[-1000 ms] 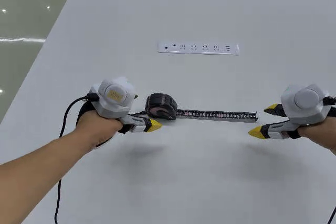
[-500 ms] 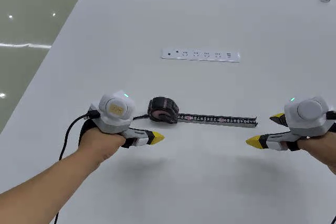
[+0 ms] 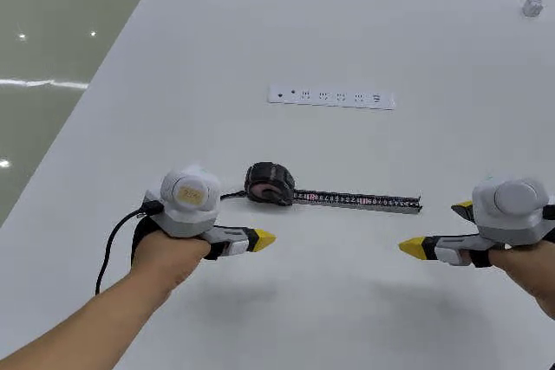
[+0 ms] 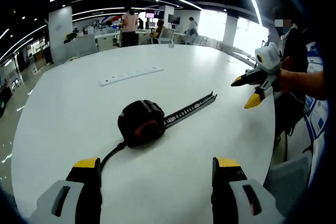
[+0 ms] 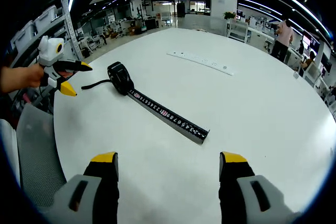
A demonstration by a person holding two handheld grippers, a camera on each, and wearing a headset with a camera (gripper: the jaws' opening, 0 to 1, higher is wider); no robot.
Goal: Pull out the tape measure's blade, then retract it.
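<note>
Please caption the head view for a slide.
Left gripper and right gripper flank the tape measure, blade extended, on the table.

tape measure (image 3: 269, 184): dark round case with a reddish side face, set on the white bench (image 3: 347, 23), apparently upright on its edge. The blade (image 3: 357, 202) is drawn out and laid flat on the bench in a straight line, to the case's right in the head view. The blade is dark, with light numerals and red marks. A black strap (image 4: 107, 156) is trailed from the case's opposite side.
</note>
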